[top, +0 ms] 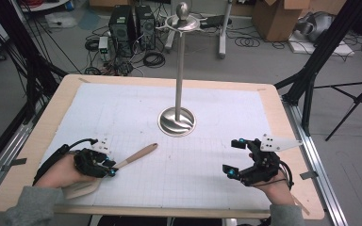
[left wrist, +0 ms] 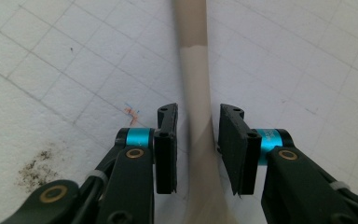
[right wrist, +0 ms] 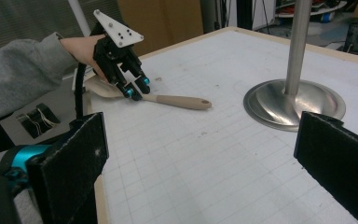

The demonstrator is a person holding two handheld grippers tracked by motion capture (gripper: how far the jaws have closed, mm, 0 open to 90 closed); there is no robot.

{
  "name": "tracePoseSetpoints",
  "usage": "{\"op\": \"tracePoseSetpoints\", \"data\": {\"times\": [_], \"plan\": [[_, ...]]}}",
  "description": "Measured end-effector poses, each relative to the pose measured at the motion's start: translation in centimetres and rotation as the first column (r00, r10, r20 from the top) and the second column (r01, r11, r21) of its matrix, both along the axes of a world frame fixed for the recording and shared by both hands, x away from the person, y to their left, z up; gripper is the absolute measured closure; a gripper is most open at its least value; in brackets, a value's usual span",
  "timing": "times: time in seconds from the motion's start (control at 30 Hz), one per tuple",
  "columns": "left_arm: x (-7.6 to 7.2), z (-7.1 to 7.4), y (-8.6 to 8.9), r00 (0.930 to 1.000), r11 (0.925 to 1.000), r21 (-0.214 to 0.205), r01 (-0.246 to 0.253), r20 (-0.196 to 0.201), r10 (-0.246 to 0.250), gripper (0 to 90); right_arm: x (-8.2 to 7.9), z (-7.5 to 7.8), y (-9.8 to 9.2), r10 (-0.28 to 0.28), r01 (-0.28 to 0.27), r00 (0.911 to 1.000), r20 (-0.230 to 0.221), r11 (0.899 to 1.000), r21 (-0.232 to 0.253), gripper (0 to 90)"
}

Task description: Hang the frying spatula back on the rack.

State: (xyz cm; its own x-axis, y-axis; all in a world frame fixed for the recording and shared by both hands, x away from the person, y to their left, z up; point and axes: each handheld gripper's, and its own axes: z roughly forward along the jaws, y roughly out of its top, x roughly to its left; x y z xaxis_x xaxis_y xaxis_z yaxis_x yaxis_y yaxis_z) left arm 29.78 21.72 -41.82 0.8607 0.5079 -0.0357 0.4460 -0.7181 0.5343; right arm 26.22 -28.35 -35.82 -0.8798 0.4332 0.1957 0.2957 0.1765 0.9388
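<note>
Spoon (top: 127,161), a pale wooden one, lies flat on the gridded white surface (top: 207,122) well apart from the steel stand (top: 177,120), handle toward the stand's base, and the left gripper (left wrist: 196,140) has its fingers (left wrist: 167,149) straddling the neck of the handle, narrowly parted with a sliver of gap still showing on each side, so the step in hand looks like the grasp itself. Next, I judge, the fingers must close squarely on the handle before any lift. Right gripper (top: 239,157) hovers on the stand's other side, fingers wide and holding nothing.
</note>
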Motion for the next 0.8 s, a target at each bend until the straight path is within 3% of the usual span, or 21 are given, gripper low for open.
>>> {"op": "tracePoseSetpoints", "data": {"times": [0.2,0.3,0.4,0.6,0.8], "plan": [[-0.18,-0.01,-0.22,0.9999,0.9999,0.011,-0.003,0.017,0.003,70.2,-0.03,-0.04,0.13,-0.002,0.002,1.0,-0.009,1.0,-0.004,1.8],[-0.24,0.02,-0.45,0.9998,0.9998,0.012,-0.013,0.017,0.013,76.7,0.02,-0.08,0.06,-0.004,0.004,1.0,-0.005,1.0,-0.004,1.8],[-0.22,-0.09,-0.38,0.9994,0.9994,-0.011,-0.033,0.006,0.033,77.2,0.01,-0.11,0.08,-0.004,0.004,1.0,-0.008,1.0,-0.005,1.8],[0.01,-0.02,-0.09,1.0,0.9999,-0.01,0.004,0.002,-0.004,77.6,0.02,-0.13,0.11,0.001,-0.001,1.0,-0.009,1.0,-0.01,1.8],[0.13,-0.09,0.26,0.9999,0.9991,-0.042,-0.009,-0.006,0.009,77.6,-0.03,-0.1,0.03,-0.002,0.002,1.0,-0.005,1.0,-0.003,1.8]]}}
